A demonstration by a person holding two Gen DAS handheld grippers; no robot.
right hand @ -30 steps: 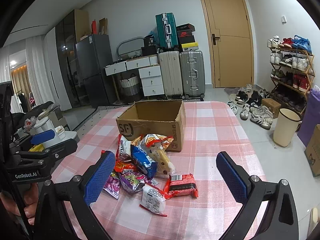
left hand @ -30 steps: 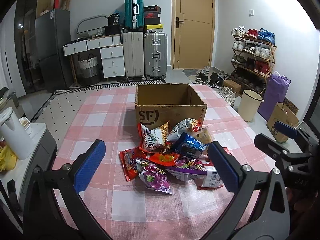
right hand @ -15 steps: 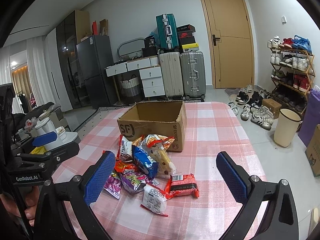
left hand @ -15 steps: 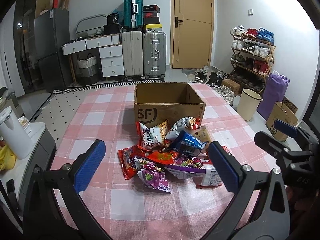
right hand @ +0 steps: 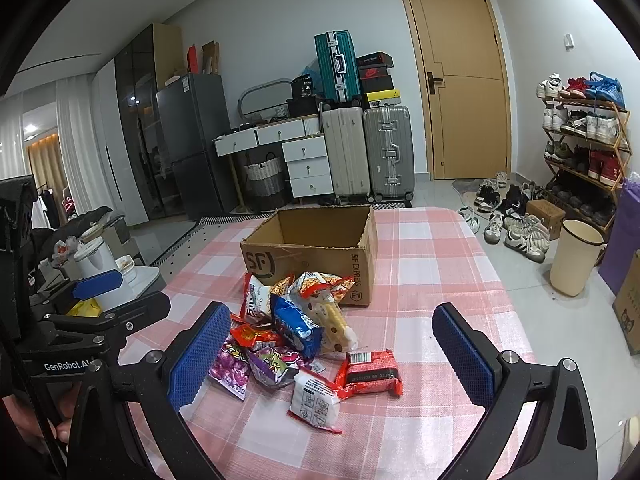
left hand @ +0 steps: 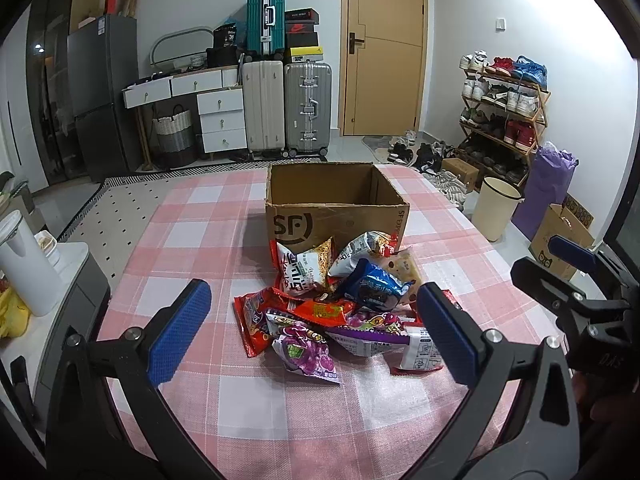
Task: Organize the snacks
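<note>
Checked table (left hand: 200, 240): snack packets (left hand: 340, 312) (piled) front cardboard box (left hand: 336, 208).

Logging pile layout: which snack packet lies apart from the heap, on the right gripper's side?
The flat red packet with a barcode, resting on the pink checked tablecloth; the others overlap.

The snack pile (left hand: 340, 304) lies at 12 o'clock of the left gripper (left hand: 314, 330), with bare tablecloth (left hand: 192, 232) from 9 to 11. Behind the pile, touching it, stands the open cardboard box (left hand: 336, 220), clear above. The right gripper (left hand: 572, 280) stands at 3 o'clock.
</note>
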